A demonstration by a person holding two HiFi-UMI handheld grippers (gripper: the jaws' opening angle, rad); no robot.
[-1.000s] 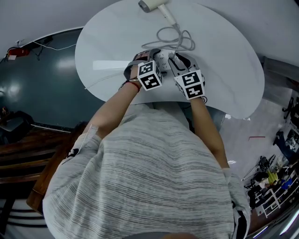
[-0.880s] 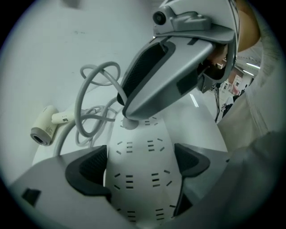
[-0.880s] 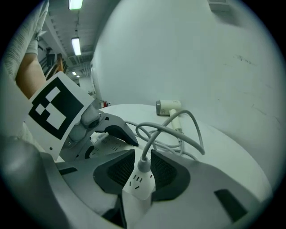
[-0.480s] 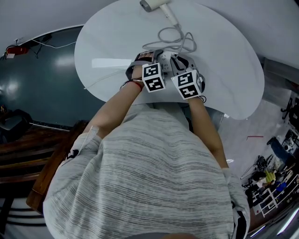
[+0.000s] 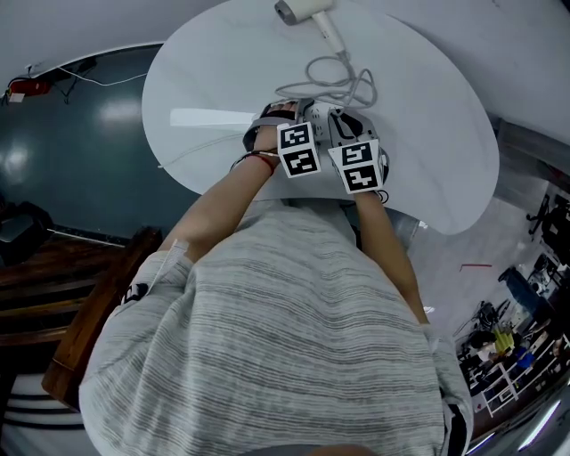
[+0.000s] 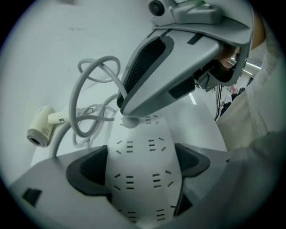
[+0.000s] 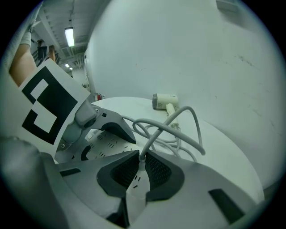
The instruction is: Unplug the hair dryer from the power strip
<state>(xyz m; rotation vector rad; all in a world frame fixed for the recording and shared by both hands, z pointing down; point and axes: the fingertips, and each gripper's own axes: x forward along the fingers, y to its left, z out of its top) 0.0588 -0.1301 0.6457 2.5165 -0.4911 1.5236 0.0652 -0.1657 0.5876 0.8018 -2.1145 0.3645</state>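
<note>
Grey pads of the left gripper (image 6: pixel 139 166) clamp both long sides of the white power strip (image 6: pixel 142 134), which lies on the round table (image 5: pixel 427 134) toward its 6 o'clock edge. At 3 o'clock of it, close alongside, the right gripper (image 7: pixel 139 169) has its jaws drawn narrow on the plug (image 6: pixel 129 121) standing on the strip. The grey cord (image 7: pixel 178 118) loops off toward 12 o'clock and ends at the hair dryer (image 5: pixel 303 9), lying at the table's far rim.
</note>
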